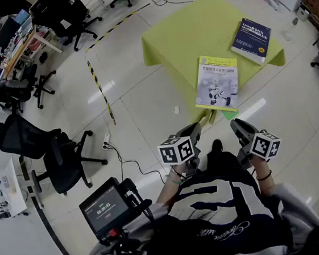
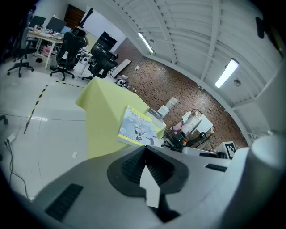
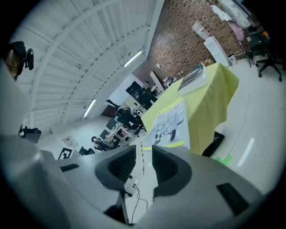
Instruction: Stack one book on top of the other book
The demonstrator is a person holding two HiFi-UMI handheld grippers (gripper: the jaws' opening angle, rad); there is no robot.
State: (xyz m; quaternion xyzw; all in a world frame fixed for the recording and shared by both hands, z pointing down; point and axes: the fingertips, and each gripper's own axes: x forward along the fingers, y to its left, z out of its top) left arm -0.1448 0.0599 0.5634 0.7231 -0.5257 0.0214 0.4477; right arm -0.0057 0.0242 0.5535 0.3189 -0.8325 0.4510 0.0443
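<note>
Two books lie well apart on the yellow-green worktop [image 1: 184, 41]: the white book [image 1: 217, 83] at its near edge, the blue book [image 1: 251, 39] by the far right corner. Both grippers hover short of the worktop. The left gripper [image 2: 145, 148] has its jaws pressed together on nothing; the right gripper [image 3: 143, 150] has its jaws slightly apart, nothing between them.

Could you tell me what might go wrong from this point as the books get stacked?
1. The white book lies right at the near edge of the yellow-green tablecloth, so a nudge could push it off.
2. The blue book sits by the far right corner, so a slipped grip could send it over the side.
3. The left gripper is shut and would need to open before gripping.
</note>
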